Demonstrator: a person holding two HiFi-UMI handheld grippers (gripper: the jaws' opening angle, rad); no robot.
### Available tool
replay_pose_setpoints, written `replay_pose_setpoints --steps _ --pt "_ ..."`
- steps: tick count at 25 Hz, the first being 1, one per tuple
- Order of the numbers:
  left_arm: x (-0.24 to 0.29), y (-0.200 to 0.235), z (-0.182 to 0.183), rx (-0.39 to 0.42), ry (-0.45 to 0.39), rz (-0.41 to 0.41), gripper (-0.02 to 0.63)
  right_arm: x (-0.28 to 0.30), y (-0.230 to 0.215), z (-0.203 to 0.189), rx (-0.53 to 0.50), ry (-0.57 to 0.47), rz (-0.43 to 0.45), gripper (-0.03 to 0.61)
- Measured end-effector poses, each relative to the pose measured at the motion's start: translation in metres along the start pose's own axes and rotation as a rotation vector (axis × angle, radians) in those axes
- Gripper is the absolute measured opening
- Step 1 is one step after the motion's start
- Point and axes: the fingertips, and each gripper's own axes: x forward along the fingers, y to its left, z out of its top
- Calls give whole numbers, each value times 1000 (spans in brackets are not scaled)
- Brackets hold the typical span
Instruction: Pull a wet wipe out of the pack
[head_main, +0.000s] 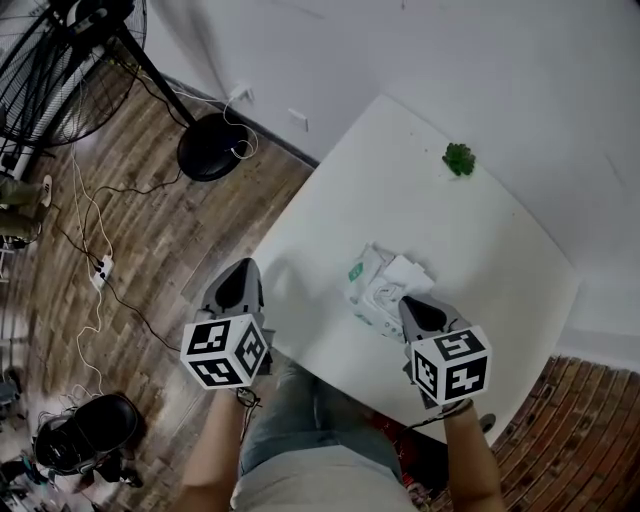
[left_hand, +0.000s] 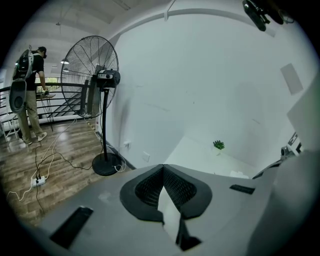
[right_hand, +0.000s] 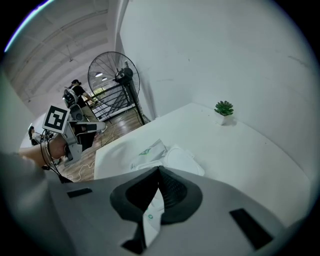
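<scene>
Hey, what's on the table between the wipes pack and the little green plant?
Nothing: bare white table separates the wet wipes pack and the green plant, seen in the head view and the right gripper view.

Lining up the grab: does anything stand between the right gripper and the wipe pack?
Nothing visible does. The wipe pack lies directly ahead of the right gripper on the table. The plant stands far beyond it, and the left gripper is off to the side.
</scene>
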Motion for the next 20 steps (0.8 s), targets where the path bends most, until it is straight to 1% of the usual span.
replay_pose_setpoints --steps 20 --pt "-5 -24 15 16 -24 -41 0 -21 -2 16 17 -66 -14 2"
